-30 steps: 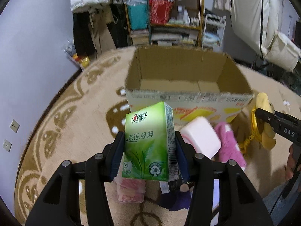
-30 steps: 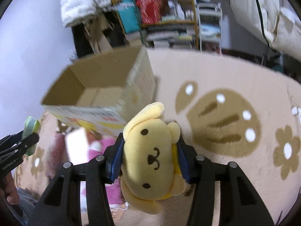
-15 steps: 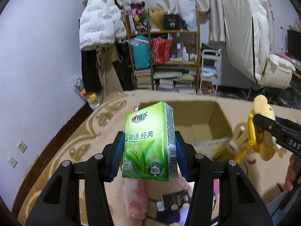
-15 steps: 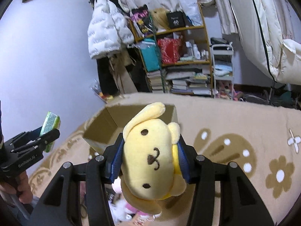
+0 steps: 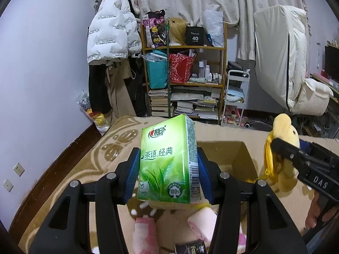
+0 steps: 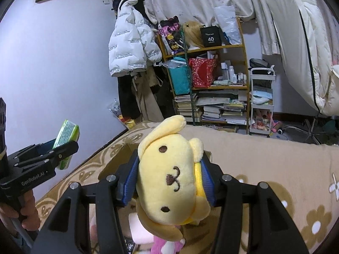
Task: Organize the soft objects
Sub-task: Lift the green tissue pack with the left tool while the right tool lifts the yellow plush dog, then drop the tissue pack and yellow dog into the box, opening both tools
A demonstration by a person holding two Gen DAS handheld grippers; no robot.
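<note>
I'm carrying the tissue pack clamped in the left gripper and the plush dog in the right gripper. Both jaws are squeezing from the sides, so I'm guessing both are heading into the cardboard box.

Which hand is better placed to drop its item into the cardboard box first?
Probably left. The left gripper holds the tissue pack directly before the cardboard box; the right gripper's yellow plush sits beside it.

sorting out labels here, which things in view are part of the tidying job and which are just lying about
Part of the job:
- green tissue pack, in left claw
- yellow plush dog, in right claw
- cardboard box
- pink soft items on the rug

Lying about:
- white puffer jacket
- bookshelf
- white cart
</note>
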